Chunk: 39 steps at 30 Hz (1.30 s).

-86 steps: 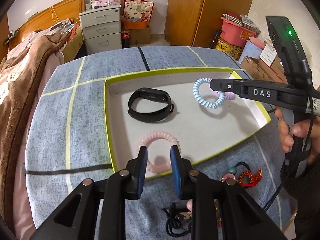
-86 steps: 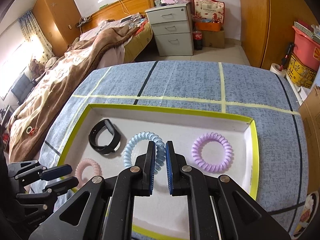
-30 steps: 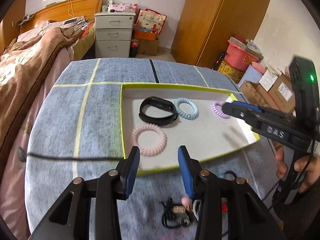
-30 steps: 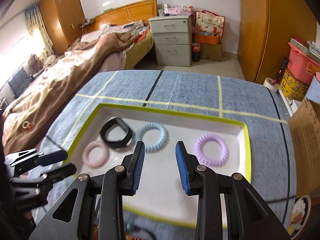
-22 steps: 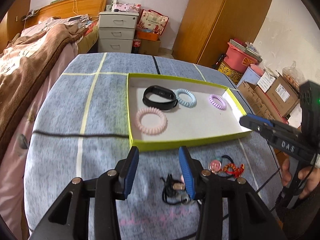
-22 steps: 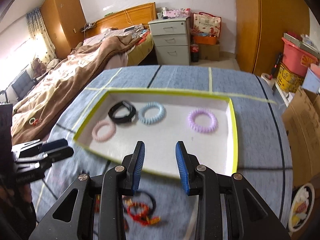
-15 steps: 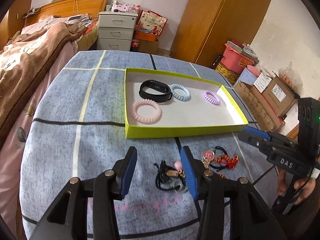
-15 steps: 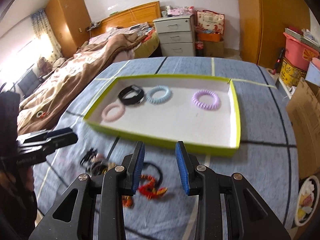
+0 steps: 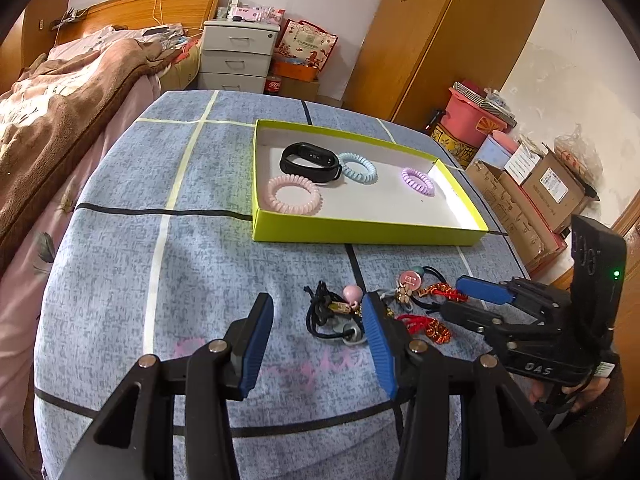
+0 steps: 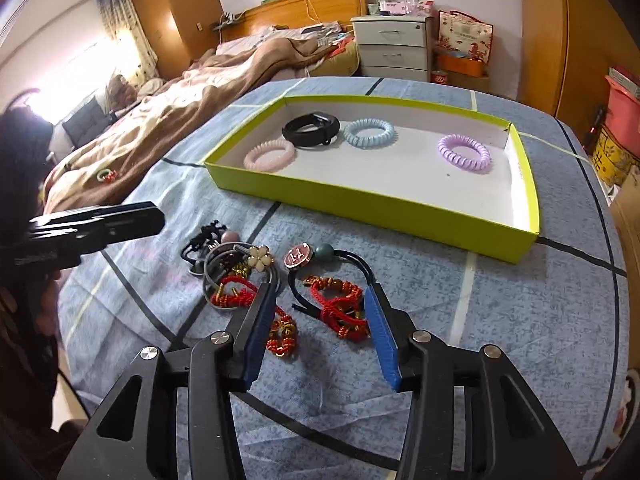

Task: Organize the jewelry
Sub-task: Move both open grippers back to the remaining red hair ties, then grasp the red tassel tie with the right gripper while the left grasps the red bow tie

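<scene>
Right gripper, jaws just spread wide and empty: lower squarely over red braided cord bracelet, avoiding tangled black elastic hair tie. Left gripper also agape, empty.

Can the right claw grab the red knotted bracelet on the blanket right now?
Probably yes. The right claw is open, its jaws just widened, and the red knotted bracelet lies between its fingertips on the blue cloth. Nothing covers it, though a black hair tie tangles with it.

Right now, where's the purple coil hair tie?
In the right wrist view the purple coil hair tie lies inside the green tray, toward its right end, apart from the blue coil tie on its left.
</scene>
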Motion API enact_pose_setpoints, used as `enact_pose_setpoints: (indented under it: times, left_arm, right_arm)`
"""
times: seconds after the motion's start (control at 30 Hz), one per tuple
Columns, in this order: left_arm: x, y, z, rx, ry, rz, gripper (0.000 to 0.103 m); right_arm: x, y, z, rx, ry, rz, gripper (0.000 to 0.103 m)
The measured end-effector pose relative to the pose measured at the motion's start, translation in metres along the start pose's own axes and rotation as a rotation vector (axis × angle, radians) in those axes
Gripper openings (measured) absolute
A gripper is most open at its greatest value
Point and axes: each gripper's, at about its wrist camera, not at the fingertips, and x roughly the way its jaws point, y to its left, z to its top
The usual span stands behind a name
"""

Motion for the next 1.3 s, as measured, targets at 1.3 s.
enact_pose_setpoints:
  times: [1.3]
  left_arm:
    - [0.033, -0.098, -0.020, 0.367, 0.081, 0.018, 0.048]
  right_arm:
    - [-0.058, -0.027, -0.028, 0.116, -0.139, -0.004, 0.013]
